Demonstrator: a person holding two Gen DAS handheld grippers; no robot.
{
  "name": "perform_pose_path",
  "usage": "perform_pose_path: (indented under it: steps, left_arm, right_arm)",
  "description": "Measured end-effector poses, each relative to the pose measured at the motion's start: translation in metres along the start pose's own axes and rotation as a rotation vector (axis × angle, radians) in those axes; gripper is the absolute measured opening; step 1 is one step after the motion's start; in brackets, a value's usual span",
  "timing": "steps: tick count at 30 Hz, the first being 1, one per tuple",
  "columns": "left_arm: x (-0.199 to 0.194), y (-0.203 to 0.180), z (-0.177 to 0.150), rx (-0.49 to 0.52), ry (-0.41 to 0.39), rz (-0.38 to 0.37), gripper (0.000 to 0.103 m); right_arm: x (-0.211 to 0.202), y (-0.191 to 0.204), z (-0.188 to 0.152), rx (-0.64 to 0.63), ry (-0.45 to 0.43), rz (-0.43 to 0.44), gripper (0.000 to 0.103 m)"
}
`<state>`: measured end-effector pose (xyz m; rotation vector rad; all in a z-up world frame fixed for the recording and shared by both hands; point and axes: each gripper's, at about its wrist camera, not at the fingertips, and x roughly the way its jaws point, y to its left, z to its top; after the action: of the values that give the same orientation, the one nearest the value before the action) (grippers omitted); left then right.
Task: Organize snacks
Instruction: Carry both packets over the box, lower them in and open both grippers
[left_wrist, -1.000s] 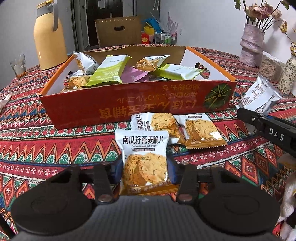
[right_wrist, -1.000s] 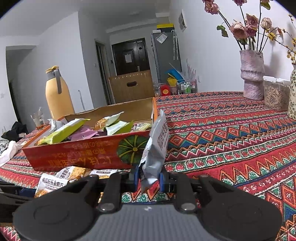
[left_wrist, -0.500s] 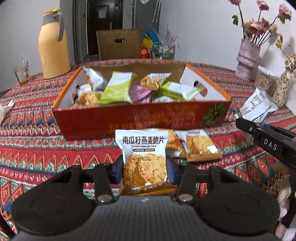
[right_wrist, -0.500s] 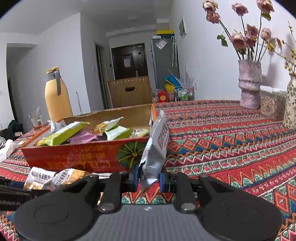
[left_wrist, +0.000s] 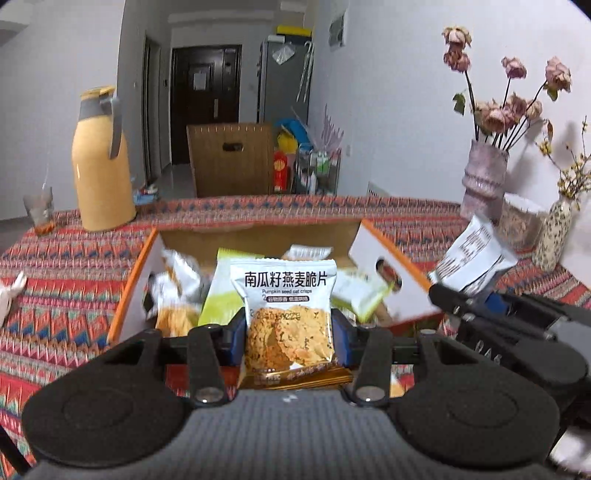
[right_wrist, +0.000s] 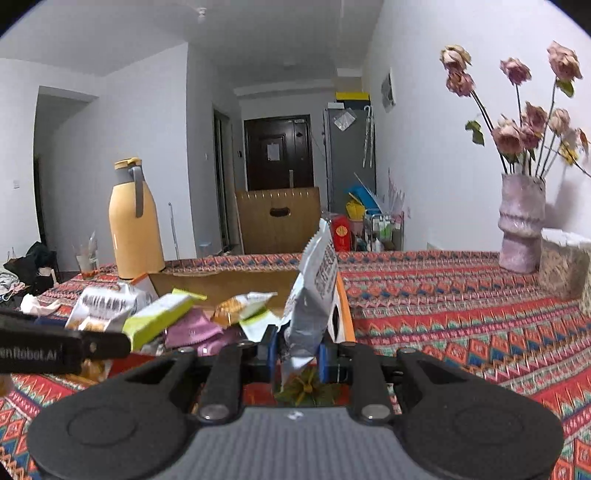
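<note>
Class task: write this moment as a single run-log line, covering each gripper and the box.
left gripper: shut on white-and-orange pumpkin seed oat crisp packet | right gripper: shut on silver-white foil snack packet | open red-and-orange cardboard box: holds several packets

Snack packet (left_wrist: 284, 314) in left tool (left_wrist: 286, 341): glossy plastic film. Box (left_wrist: 391, 273): cardboard, matt white inside. Worktop (left_wrist: 74, 266): woven patterned cloth. Jug (left_wrist: 101, 166), upper left: smooth matt yellow.

dim indoor light, fisheye warp, motion blur
</note>
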<state>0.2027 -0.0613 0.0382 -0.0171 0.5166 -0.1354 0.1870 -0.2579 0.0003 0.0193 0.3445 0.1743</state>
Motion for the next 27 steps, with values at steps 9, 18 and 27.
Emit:
perform_pose_path:
  steps: [9,18,27]
  left_arm:
    - [0.025,-0.001,0.03,-0.009,-0.054,0.001,0.046]
    - [0.06,0.011,0.034,-0.053,-0.05,0.01,0.046]
    - [0.084,0.021,0.025,-0.069,-0.031,-0.002,0.046]
  right_arm:
    - [0.035,0.005,0.023,-0.04,-0.01,-0.002,0.02]
    - [0.079,0.003,0.03,-0.046,-0.007,-0.026,0.02]
    - [0.096,0.005,0.016,-0.075,0.021,-0.035,0.02]
